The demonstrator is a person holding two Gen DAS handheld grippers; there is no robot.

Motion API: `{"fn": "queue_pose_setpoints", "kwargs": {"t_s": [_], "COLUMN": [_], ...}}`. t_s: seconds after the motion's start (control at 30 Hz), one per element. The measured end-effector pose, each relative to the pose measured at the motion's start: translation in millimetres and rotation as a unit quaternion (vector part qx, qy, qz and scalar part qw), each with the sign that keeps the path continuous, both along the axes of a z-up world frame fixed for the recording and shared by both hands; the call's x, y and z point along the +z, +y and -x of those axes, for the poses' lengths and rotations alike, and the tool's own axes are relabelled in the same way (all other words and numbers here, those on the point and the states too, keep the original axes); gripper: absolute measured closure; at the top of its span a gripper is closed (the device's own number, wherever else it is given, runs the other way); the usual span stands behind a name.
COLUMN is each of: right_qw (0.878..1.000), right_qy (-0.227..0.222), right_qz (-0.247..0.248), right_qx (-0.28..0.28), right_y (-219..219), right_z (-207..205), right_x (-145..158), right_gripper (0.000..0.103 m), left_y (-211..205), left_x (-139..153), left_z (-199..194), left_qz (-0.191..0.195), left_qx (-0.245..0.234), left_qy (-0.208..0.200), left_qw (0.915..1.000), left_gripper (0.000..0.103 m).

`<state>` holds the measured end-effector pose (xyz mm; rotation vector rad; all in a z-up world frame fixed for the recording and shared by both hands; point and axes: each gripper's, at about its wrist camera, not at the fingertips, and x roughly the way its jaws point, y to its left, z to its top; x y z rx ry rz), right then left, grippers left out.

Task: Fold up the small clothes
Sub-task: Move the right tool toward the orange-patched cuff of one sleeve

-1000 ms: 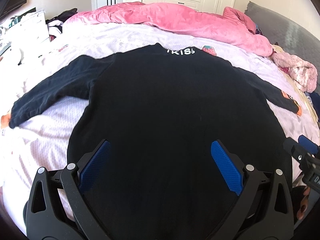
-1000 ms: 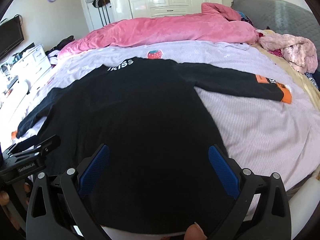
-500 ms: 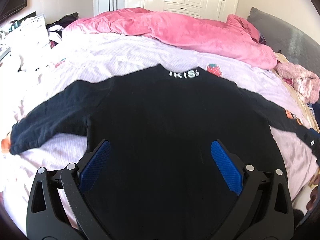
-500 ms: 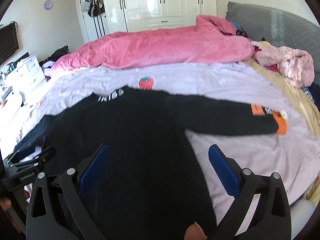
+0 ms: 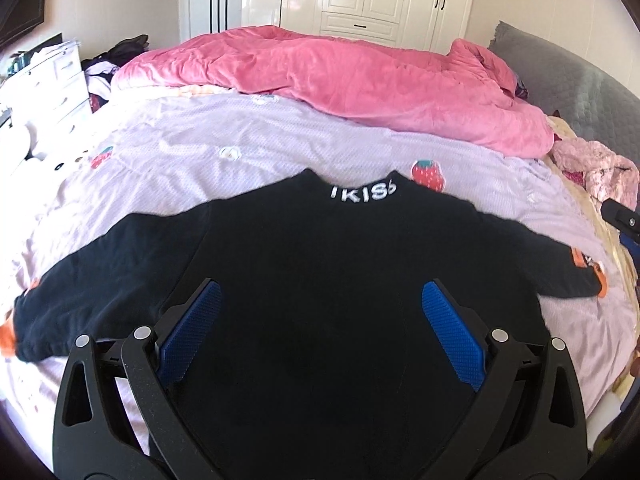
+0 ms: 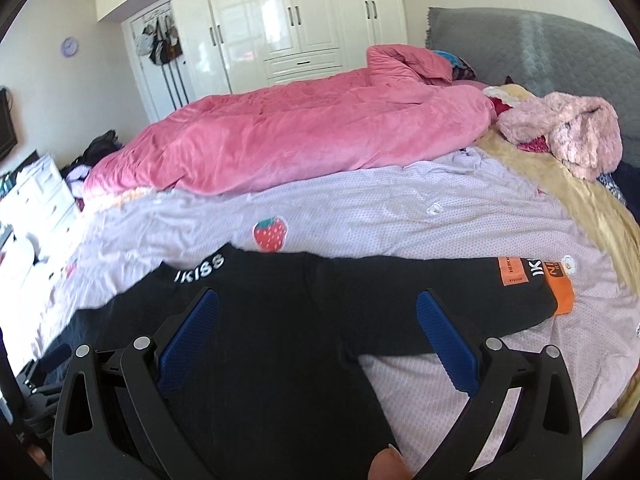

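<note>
We have pulled both grippers back: the black top [image 5: 340,280] lies spread flat on the bed [image 5: 240,160], farther off than before. Left gripper [image 5: 320,332] and right gripper [image 6: 316,336] jaws wide, empty. Lilac sheet lies bare around both sleeves.

A pink duvet [image 5: 340,80] lies across the lilac sheet [image 5: 200,152] before white wardrobes [image 6: 280,20].

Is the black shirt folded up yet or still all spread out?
Spread out. The black shirt lies flat on the purple sheet, both sleeves stretched sideways, collar lettering showing. Both grippers are open above it.
</note>
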<state>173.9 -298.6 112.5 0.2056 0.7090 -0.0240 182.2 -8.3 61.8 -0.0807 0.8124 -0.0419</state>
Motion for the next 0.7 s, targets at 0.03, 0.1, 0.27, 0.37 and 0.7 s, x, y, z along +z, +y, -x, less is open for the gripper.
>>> {"fn": "queue_pose_setpoints", "kwargs": {"t_s": [0.03,0.1,0.27,0.37,0.7], "right_qw": [1.0,1.0,0.998,0.996,0.984], "right_qy": [0.002,0.003,0.006,0.017,0.035], "right_qz": [-0.004,-0.008,-0.012,-0.018,-0.017], "right_qx": [-0.005,-0.017,-0.056,-0.084,-0.174], "right_y": [-4.2,-13.6,-38.7,-57.5,-119.3], "right_z": [-3.5,-9.2,-17.4,-23.8,-32.5], "right_x": [-0.5,-2.3,-14.0,-26.5,-51.3], "right_gripper": [0.004,0.004,0.004,0.004,0.004], "left_y": [-1.1,-4.6,-13.4,-19.8,-28.0], "left_x": [0.2,0.1,-9.4,-14.4,-33.2], "left_z": [-3.3,-10.5,-28.5,-38.2,-59.0], "left_qz": [0.002,0.006,0.012,0.017,0.02], "left_qx": [-0.002,-0.007,-0.028,-0.049,-0.084], "left_qy": [0.0,-0.003,-0.001,0.004,0.009], "left_qw": [1.0,1.0,0.9995,0.9986,0.9962], "left_gripper": [0.008,0.008,0.008,0.008,0.008]}}
